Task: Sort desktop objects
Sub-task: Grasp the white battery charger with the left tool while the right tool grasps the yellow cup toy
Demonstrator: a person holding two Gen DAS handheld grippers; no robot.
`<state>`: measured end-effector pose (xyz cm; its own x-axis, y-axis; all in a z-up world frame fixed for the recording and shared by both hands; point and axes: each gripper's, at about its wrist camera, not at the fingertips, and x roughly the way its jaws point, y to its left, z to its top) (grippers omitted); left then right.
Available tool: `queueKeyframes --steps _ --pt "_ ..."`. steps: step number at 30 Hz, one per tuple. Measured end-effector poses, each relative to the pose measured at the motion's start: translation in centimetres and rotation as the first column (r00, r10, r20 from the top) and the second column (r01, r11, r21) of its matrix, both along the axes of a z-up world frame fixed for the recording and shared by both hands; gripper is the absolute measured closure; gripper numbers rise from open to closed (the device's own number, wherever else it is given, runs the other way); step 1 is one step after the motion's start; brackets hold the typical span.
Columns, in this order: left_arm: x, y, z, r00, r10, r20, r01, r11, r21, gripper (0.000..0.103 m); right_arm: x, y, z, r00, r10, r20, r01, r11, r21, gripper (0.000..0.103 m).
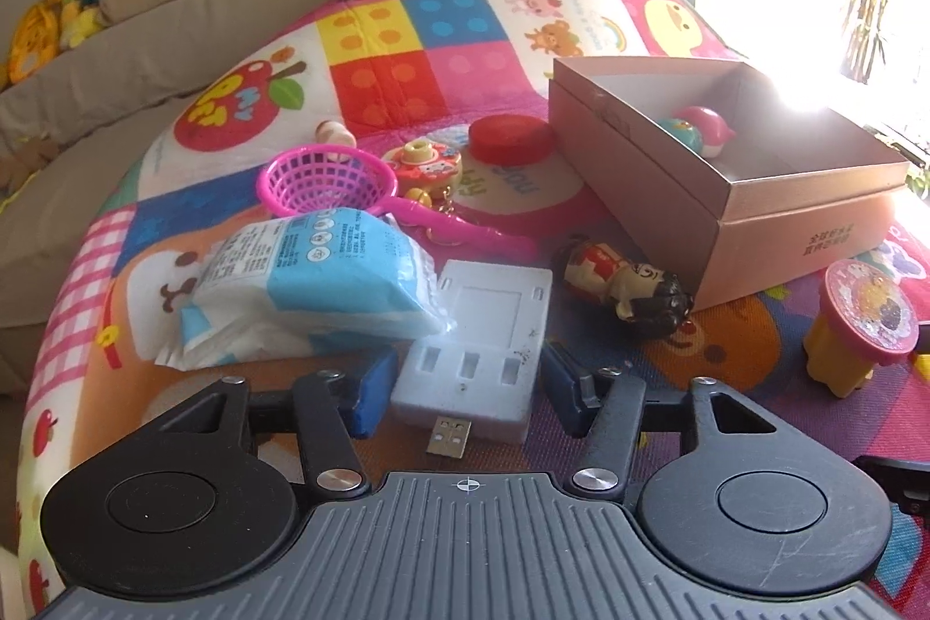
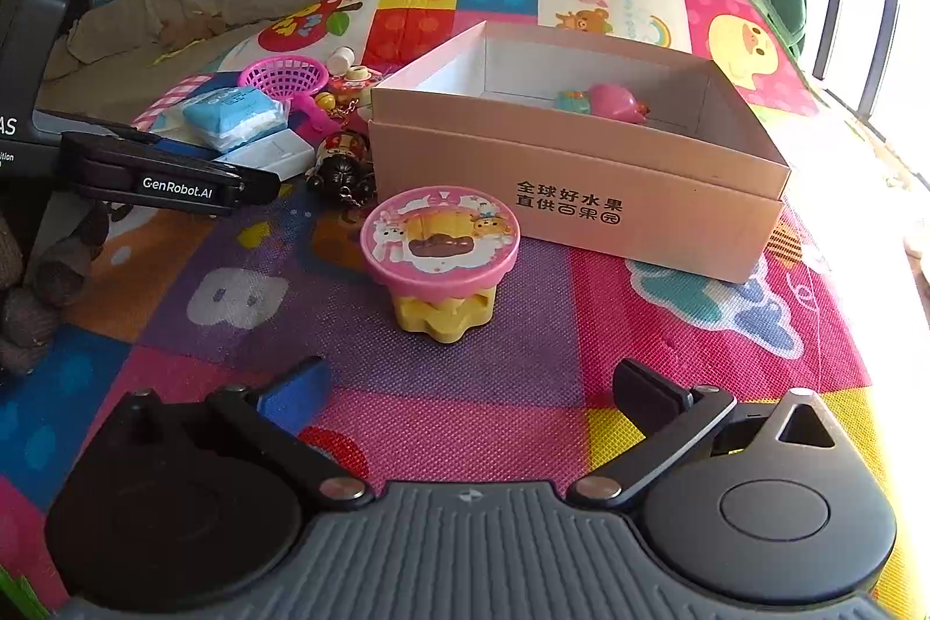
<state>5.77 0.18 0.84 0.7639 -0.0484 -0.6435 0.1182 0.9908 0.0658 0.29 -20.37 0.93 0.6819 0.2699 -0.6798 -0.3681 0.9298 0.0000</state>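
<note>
Toys and small desk things lie scattered on a bright patchwork mat [image 1: 407,33] beside an open pink cardboard box [image 1: 755,219], which already holds a pink and teal toy [image 1: 700,132]. Just left of the box, the left gripper [image 1: 465,387] has its blue pads pressed on a flat white plastic case [image 1: 482,329] with a USB plug at its near end. In front of the box, the right gripper [image 2: 471,387] stands wide open and empty, facing a pink-lidded yellow toy cup [image 2: 440,260].
</note>
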Motion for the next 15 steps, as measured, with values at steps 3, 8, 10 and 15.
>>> queueKeyframes --steps 3,8,10,15 --pt "-1.7 0.2 0.3 0.999 -0.048 -0.021 0.048 0.999 -0.012 0.05 0.0 0.0 0.0 1.0 0.0 0.0 0.0 1.0 0.0 0.0" --pt "-5.5 0.8 0.6 0.984 -0.166 -0.067 0.165 0.986 -0.02 0.047 0.0 0.0 0.0 1.0 0.0 0.0 0.0 1.0 0.0 0.0" --pt "-6.1 1.3 0.5 0.988 -0.139 -0.066 0.14 0.99 0.019 0.035 0.0 0.0 0.0 1.0 0.0 0.0 0.0 1.0 0.0 0.0" --pt "-5.4 3.2 0.5 0.999 0.025 -0.02 -0.021 0.985 0.17 0.018 0.1 -0.1 0.0 1.0 -0.006 -0.005 0.006 1.0 0.01 0.0"
